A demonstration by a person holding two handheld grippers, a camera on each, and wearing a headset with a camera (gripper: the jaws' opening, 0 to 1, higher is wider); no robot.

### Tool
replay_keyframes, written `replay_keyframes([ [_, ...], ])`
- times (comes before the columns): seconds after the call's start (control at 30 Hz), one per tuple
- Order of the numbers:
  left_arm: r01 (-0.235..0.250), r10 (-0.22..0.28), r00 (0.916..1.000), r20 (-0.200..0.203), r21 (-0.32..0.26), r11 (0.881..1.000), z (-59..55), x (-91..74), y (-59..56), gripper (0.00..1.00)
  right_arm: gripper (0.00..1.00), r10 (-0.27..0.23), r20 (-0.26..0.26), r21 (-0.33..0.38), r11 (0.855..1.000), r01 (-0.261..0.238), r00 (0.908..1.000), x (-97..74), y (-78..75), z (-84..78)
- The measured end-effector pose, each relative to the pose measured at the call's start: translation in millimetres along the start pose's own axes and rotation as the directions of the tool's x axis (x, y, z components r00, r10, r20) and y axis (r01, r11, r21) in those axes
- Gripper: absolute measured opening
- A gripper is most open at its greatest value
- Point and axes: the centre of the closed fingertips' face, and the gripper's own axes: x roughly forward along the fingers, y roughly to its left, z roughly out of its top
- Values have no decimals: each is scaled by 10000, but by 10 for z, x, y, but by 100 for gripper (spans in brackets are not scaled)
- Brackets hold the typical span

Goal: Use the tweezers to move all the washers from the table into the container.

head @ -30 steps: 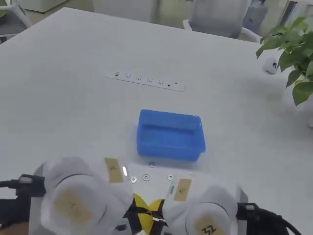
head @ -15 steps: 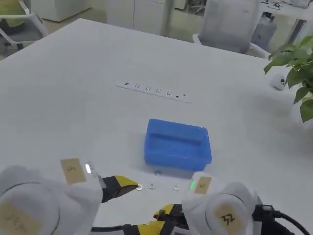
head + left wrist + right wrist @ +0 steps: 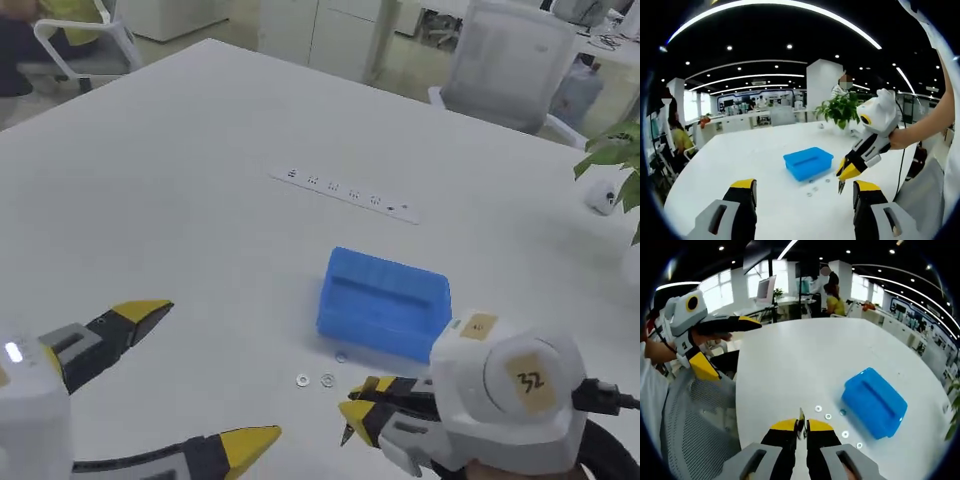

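On the white table (image 3: 200,200), washers (image 3: 328,380) lie just beside the blue container (image 3: 385,300). The right gripper (image 3: 801,424) is clamped on the tweezers (image 3: 801,413); the left gripper (image 3: 805,184) has its jaws wide apart.

Bright even light from ceiling lights (image 3: 790,46); fisheye-warped edges

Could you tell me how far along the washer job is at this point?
Barely started. Done: the right gripper is shut on the tweezers; no washer shows in the container. In hand: the tweezers point toward the washers beside the container, and none looks gripped. Left: every washer seen lies on the table and needs moving; the left gripper hangs open.
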Motion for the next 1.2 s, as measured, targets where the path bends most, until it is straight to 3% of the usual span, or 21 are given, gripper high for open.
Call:
replay_keyframes([
  [0.17, -373, 373, 9993, 66, 107, 9992, -61, -69, 6, 79, 3, -133, 2, -199, 9997, 133, 9999, 31, -69, 64],
  [0.27, -707, 715, 9973, 164, -434, 9965, -99, -89, 24, 79, 3, -155, 126, -116, 9998, 157, 9998, 57, -104, 134],
  [0.37, -700, 709, 9974, 142, -566, 9959, -170, -78, 25, 81, 3, -215, 189, -181, 9996, 218, 9996, 95, -142, 186],
  [0.43, -619, 627, 9979, 155, -443, 9971, -160, -71, 14, 81, 3, -259, 209, -188, 9995, 263, 9994, 119, -172, 209],
  [0.5, -766, 783, 9959, 454, -384, 9963, -77, -78, 1, 85, 3, -330, 267, -202, 9992, 335, 9991, 145, -210, 230],
  [0.8, -929, 935, 9955, 155, -376, 9950, -138, -61, 28, 99, 3, -349, 858, 425, 9986, 313, 9957, 306, -331, 343],
  [0.93, -867, 875, 9960, 161, -421, 9953, -166, -55, 33, 99, 3, -450, 924, 577, 9975, 397, 9947, 399, -363, 316],
  [1.2, -628, 623, 9979, -200, -267, 9977, -224, -73, -6, 99, 3, -526, 1275, 1332, 9905, 354, 9904, 500, -437, 363],
])
